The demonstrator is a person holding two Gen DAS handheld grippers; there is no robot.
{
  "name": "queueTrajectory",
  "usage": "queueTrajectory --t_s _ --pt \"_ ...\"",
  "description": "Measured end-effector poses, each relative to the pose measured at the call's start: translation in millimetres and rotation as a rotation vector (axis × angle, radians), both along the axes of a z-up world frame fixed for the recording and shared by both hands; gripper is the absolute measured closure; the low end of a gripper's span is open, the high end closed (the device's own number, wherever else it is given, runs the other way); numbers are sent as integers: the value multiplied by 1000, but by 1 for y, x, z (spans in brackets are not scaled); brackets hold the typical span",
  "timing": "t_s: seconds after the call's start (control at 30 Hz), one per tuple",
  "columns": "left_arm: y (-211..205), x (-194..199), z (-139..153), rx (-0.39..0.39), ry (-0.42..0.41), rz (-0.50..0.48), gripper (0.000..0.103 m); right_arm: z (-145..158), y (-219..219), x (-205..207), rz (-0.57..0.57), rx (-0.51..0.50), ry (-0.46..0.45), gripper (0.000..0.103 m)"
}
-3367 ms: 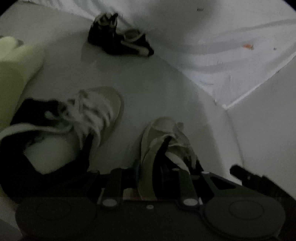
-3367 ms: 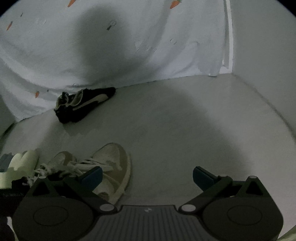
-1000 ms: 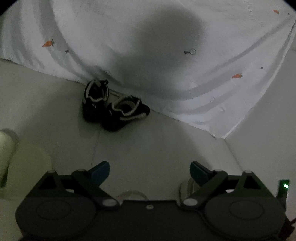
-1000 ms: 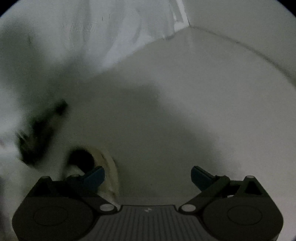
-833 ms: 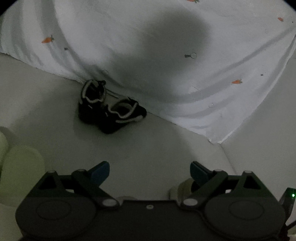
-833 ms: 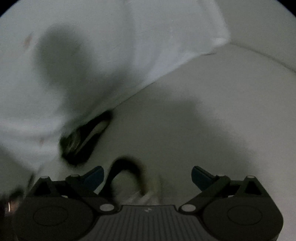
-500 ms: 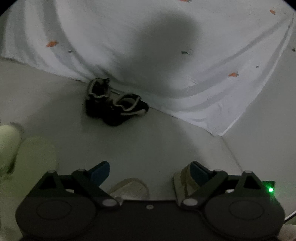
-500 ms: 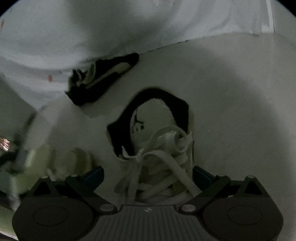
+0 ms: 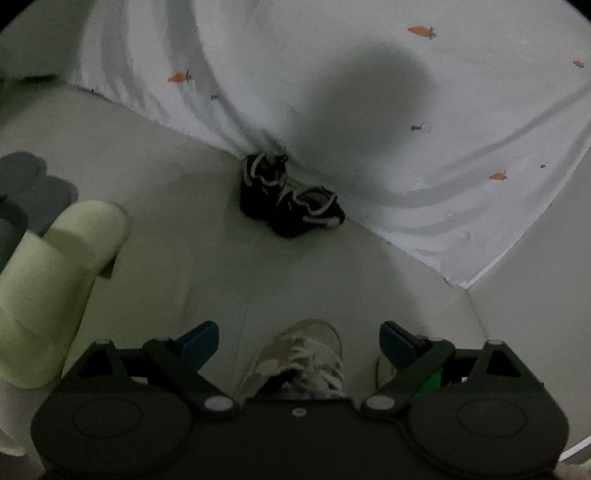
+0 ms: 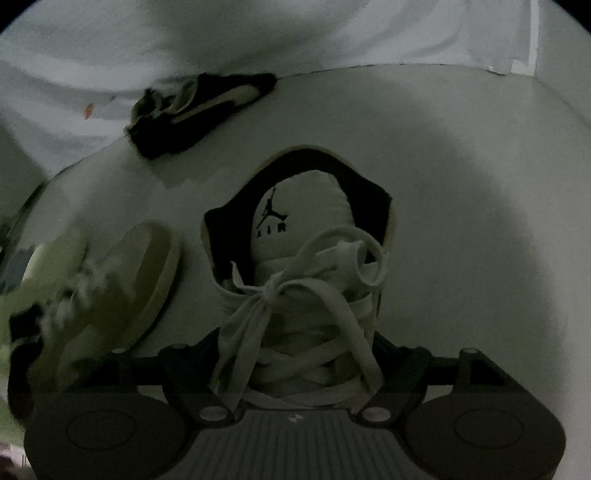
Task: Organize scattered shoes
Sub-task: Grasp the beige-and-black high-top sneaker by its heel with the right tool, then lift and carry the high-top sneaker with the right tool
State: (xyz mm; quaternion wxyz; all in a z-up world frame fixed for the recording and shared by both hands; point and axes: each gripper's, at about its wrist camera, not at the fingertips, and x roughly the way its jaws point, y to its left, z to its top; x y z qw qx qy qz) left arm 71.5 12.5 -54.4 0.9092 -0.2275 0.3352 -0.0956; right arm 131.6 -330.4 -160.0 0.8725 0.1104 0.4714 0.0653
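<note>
Right wrist: right gripper (image 10: pixel 295 354) fingers clamped on cream sneaker (image 10: pixel 306 266), tongue reads "AIR"; bare floor (image 10: pixel 480 221) rightward. Left gripper (image 9: pixel 297 339) fingers apart.

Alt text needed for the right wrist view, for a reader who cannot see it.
The right gripper is closed around the laced front of a cream high-top sneaker on a pale floor. Its mate, blurred, lies to the left. A pair of black shoes sits farther back against a white sheet.
</note>
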Motion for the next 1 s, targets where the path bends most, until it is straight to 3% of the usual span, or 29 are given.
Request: queueTrajectory --t_s 0.13,0.17,0.27,0.37,0.5,0.57,0.7,0.83,1.0 --pt "1 4 -2 22 10 -33 8 9 5 -7 -30 -16 -39 19" --pt "3 5 -2 23 6 -34 8 25 9 -18 -41 -78 -100 14" --pt "12 6 -3 20 7 -31 8 54 25 -38 -32 -186 -202 13" --pt "21 7 -8 15 23 -25 8 72 38 -51 28 -152 -261 16" --pt "37 4 -18 -16 57 -11 8 72 80 -49 230 59 -164 34" --pt "45 4 -21 -37 70 -5 8 62 105 -42 313 54 -92 46" --pt "56 7 -25 -47 90 -23 8 48 129 -26 352 185 -1 47" --pt "64 11 -27 -45 99 -35 8 36 148 -17 342 153 76 56" --pt "71 15 -25 -58 101 -28 8 40 152 -16 321 138 79 62"
